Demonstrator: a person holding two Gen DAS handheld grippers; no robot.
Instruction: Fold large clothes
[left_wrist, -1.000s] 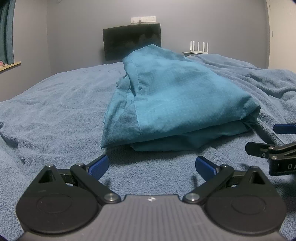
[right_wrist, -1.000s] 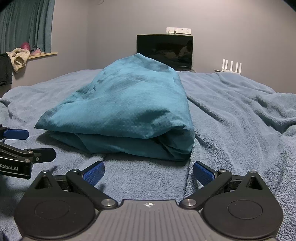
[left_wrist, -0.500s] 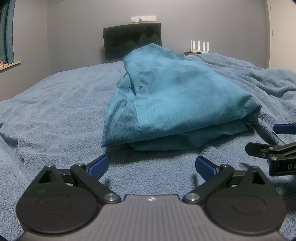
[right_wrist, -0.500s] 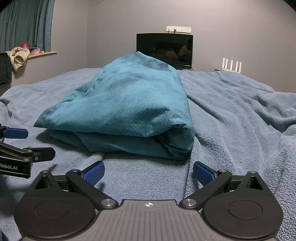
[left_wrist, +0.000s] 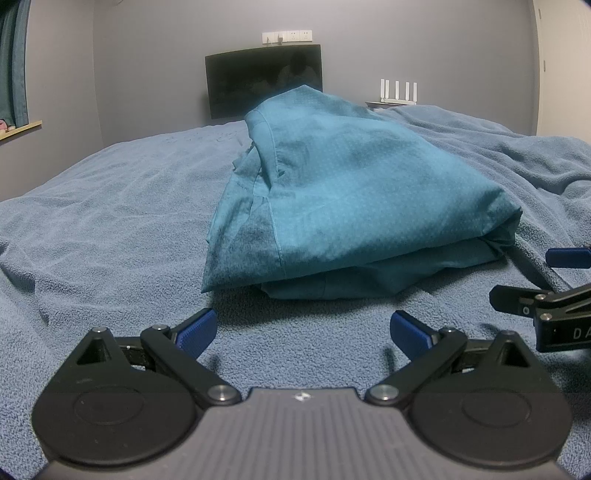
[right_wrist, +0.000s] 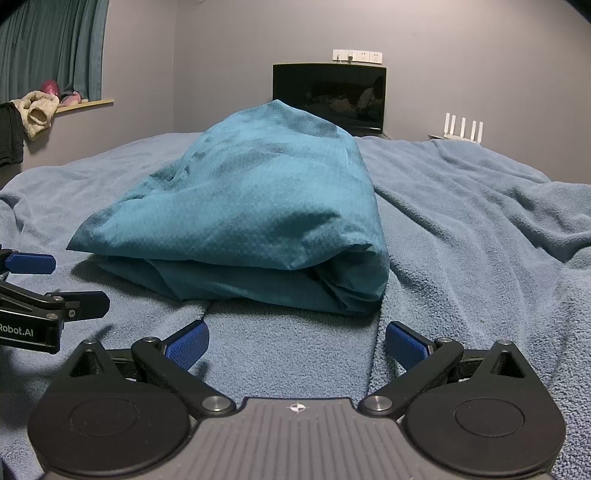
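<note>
Resting folded on the blue blanket (left_wrist: 110, 206), teal garment (left_wrist: 354, 206) lies compact, likely finished. Left gripper (left_wrist: 303, 332) and right gripper (right_wrist: 297, 339) released, empty, just short of it.

A: What is seen on the bed?

B: One big teal garment (left_wrist: 354, 206) is seen. It is folded up into a thick pile, with layers stacked one on top of another.

A: How is it laid?

B: It is laid flat on the blue blanket (left_wrist: 110, 221), about in the middle. The top layer is puffed up like a small hill. A sewn seam (left_wrist: 273, 192) is seen running down its left side in the left view.

A: And the near edge?

B: In the right view, the garment (right_wrist: 258, 206) is shown with a rounded fold at the right corner, and darker layers are tucked under it.
</note>
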